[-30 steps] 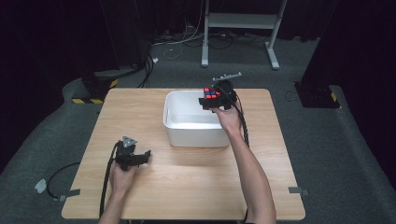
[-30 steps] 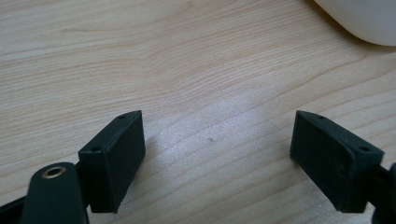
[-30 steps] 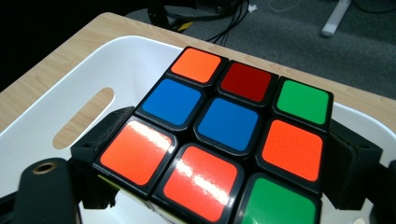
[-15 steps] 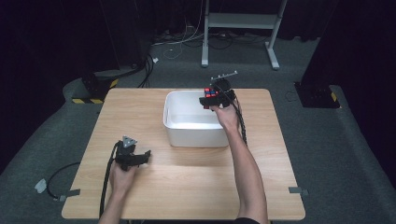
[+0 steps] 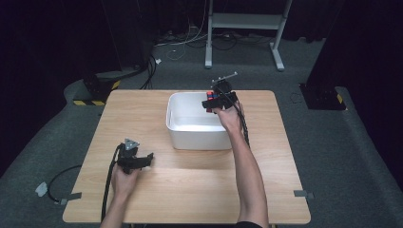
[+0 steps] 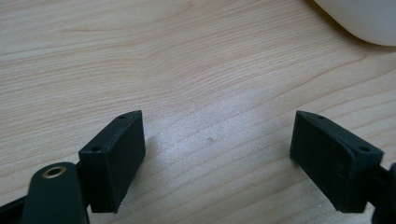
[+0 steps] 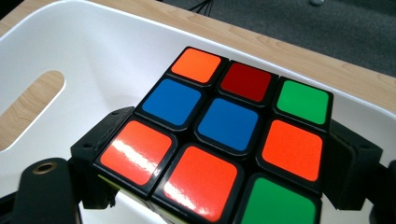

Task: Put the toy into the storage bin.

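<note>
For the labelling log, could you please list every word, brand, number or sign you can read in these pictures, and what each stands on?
No readable text in any view.
Puzzle cube in the right gripper: plain coloured stickers, no logo or print.
White bin: blank walls.
Left gripper: black, unmarked.
Yellow-and-black hazard stripes on the floor: a warning pattern, no words.

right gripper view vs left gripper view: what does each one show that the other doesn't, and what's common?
Right gripper view: a Rubik's cube clamped in the right gripper, held over the white bin's inside; its handle slot and some grey floor beyond.

Left gripper view: the left gripper open, jaws wide apart with bare wood between them.

Both: the wooden table and part of the white bin.
</note>
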Available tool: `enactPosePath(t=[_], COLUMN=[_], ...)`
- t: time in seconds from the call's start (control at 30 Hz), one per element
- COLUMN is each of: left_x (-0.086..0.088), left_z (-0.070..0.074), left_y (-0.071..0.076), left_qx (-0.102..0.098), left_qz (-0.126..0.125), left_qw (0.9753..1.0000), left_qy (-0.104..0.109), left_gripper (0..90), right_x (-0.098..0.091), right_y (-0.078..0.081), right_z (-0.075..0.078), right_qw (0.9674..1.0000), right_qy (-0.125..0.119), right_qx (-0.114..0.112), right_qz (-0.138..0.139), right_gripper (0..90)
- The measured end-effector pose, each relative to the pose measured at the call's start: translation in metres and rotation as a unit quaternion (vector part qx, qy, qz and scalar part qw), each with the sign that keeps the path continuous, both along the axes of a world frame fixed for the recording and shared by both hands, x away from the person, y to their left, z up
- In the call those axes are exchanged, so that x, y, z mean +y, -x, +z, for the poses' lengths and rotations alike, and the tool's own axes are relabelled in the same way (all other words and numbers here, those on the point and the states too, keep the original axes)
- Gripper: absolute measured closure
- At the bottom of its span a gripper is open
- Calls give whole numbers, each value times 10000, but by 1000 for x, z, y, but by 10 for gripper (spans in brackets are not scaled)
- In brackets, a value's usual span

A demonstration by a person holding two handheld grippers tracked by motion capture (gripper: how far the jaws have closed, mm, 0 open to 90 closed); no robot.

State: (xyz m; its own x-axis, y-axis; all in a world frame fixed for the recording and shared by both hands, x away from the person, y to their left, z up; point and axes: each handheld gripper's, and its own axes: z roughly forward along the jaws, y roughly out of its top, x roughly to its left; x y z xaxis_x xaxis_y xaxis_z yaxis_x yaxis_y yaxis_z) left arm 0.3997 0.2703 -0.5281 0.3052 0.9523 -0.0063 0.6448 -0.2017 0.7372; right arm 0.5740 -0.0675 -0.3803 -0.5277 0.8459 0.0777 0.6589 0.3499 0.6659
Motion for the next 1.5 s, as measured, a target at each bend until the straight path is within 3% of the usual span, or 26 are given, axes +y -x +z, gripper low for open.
enactPosePath(t=[0.6, 1.13, 1.5], left_x=[0, 0, 0], left_z=[0, 0, 0], left_y=[0, 0, 0], left_qx=[-3, -8, 1], left_qz=[4, 8, -6], left_qw=[10000, 10000, 10000], left_qy=[2, 13, -2], left_gripper=[182, 182, 182], right_x=[4, 7, 7], right_y=[-12, -11, -2], right_z=[-5, -3, 2], right_qw=[9988, 9986, 9989], right_qy=[253, 346, 207], right_qx=[418, 394, 377], right_qz=[-63, 44, 176], right_gripper=[163, 163, 163])
